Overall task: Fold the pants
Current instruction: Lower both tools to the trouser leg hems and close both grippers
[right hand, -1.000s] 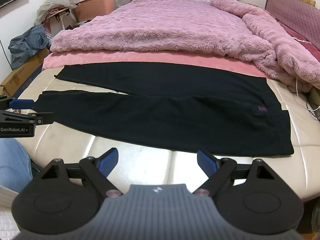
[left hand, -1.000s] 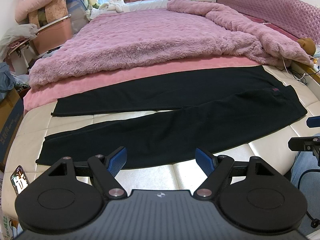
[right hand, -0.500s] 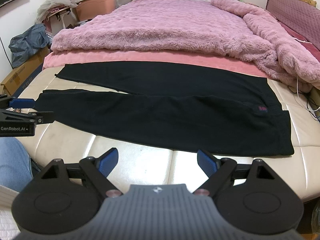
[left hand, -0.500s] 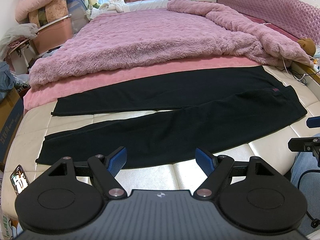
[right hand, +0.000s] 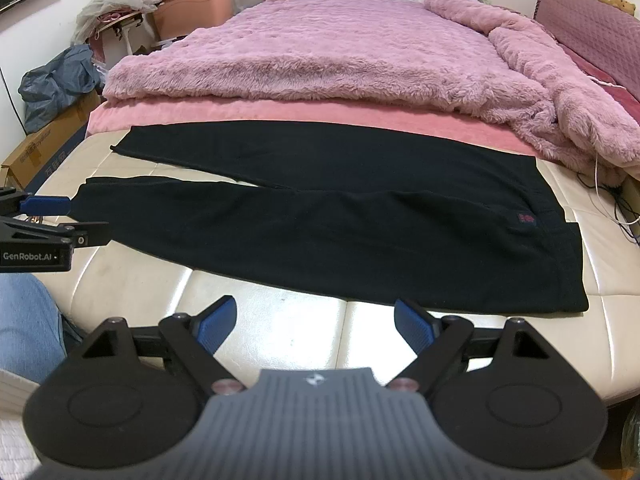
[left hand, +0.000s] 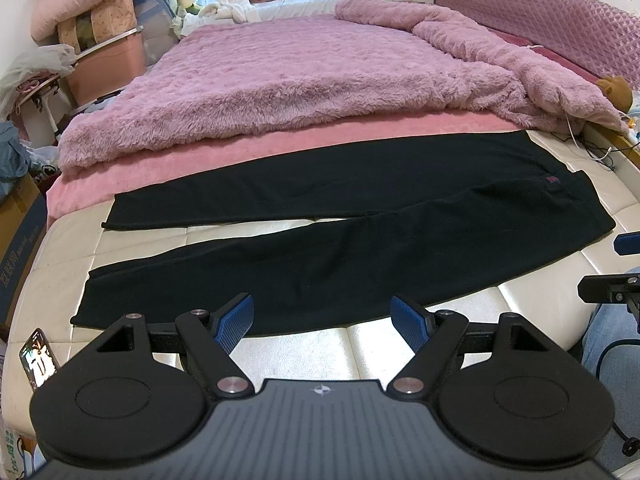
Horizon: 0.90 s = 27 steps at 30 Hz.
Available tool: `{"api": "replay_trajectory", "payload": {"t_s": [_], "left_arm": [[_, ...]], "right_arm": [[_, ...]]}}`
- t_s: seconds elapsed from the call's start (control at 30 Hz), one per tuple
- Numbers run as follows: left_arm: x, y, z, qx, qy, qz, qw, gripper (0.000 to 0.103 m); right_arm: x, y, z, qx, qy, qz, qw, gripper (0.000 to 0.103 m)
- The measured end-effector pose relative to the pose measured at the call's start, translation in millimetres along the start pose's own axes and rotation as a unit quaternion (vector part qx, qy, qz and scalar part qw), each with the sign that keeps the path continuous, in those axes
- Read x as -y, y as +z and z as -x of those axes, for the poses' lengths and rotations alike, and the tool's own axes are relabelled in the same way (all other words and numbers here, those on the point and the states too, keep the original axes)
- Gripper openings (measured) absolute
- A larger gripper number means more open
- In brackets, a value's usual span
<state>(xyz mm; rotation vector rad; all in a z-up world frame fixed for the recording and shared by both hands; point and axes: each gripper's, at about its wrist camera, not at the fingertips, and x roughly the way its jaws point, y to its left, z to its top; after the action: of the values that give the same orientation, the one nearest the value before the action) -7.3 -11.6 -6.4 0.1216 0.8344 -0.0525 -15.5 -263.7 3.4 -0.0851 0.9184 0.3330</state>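
While both tools hover low over the near edge of the bed, neither has hold of anything. Left gripper (left hand: 322, 318): blue pads spread wide, nothing between them, at the bottom centre of its own view, just short of the nearer trouser leg's hem side. Right gripper (right hand: 316, 322): pads equally wide apart, bare cream mattress (right hand: 280, 312) showing in the gap, bottom centre of its view.

Black pants (left hand: 340, 240) lie flat and unfolded across the middle of both views, legs splayed in a narrow V. Cuffs point to the left of frame, waistband to the right. Small red mark near the waistband (right hand: 525, 218). The farther leg runs along the edge of a pink sheet (left hand: 180, 160).

Beyond that, a fluffy pink blanket (left hand: 300, 72) fills the upper half of frame, bunched toward the upper right.

A phone (left hand: 38, 360) sits at the lower left edge of the left view. Cardboard box (right hand: 44, 148) and a grey bag (right hand: 56, 84) stand at the left edge of the right view.
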Motion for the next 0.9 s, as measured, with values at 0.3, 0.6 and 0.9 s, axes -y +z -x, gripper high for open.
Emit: {"api": "replay_trajectory", "payload": {"t_s": [0.3,0.6,0.9], "left_arm": [[-0.3,-1.8,-0.4,-0.001,0.0,0.001,1.0,0.091],[-10.6,-0.7,-12.7,-0.002,0.003,0.002,1.0,0.089],[-34.2,2.9,-28.3,0.043,0.008,-0.029,0.9986,0.077]], "right_arm": [[-1.1,0.7,-0.1,-0.002,0.001,0.001,1.0,0.082],[3.1,2.4,-3.5,-0.003,0.002,-0.003,1.0,0.082],[44.4,3.6,-7.0,0.082,-0.026,-0.006,0.996,0.082]]}}
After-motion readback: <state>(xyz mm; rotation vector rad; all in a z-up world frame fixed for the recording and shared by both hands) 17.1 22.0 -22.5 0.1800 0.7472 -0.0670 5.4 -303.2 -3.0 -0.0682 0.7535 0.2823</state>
